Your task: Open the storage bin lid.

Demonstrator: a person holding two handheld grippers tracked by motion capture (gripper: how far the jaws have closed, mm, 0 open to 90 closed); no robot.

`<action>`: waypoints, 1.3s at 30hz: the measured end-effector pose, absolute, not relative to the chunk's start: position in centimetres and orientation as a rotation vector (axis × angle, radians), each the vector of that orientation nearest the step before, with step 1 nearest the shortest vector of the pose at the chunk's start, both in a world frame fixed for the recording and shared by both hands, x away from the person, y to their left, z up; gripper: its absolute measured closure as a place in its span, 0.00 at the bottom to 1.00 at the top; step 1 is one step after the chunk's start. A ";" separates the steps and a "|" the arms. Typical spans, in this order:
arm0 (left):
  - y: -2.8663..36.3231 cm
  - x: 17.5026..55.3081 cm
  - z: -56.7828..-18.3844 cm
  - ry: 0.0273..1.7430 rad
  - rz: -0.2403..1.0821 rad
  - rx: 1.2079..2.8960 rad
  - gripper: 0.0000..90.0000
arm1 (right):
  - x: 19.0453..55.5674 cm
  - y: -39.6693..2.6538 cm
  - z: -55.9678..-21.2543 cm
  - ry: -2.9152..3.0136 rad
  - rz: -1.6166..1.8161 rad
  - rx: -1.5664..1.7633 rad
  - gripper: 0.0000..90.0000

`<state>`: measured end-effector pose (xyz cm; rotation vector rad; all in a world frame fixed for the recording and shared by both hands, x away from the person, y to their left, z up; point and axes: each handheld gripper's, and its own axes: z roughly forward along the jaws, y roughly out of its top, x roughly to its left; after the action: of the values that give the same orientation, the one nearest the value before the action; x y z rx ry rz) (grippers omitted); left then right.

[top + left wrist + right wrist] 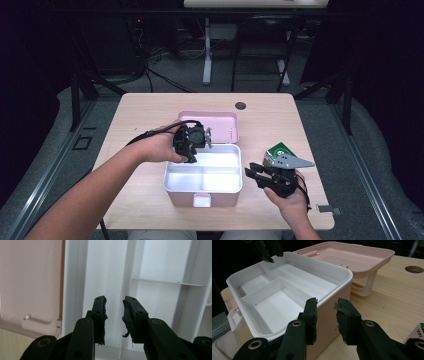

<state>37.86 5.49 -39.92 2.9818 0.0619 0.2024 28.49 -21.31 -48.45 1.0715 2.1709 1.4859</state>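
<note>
While both claws gape empty, left claw (192, 159) overhangs glossy pink box's (172, 196) white tray.

One pink box (202, 192), one green carton (280, 149), two grippers (191, 152) (255, 172).

Both forearms are bare, with no sleeves. The left gripper (190, 143) and right gripper (260, 175) are black, with brass-coloured rivets and frayed pads (342, 315). The right carries a grey three-cornered plate (290, 161); a black cable (150, 133) trails from the left.
</note>
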 end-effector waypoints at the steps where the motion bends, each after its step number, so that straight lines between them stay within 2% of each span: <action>1: 5.4 37.9 -40.0 0.053 0.202 2.990 0.78 | 28.5 -21.3 -48.5 2.171 1.486 1.074 0.77; 27: 3.2 37.7 -41.6 -0.038 0.188 3.057 0.84 | 28.6 -22.0 -48.7 2.149 1.480 1.107 0.76; 39: 3.0 37.5 -42.2 -0.059 0.129 3.081 0.85 | 28.7 -22.1 -48.8 2.148 1.478 1.109 0.76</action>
<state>37.46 2.96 -42.22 3.0814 -0.0592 0.1292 28.74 -22.11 -48.76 1.1092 2.1485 1.4785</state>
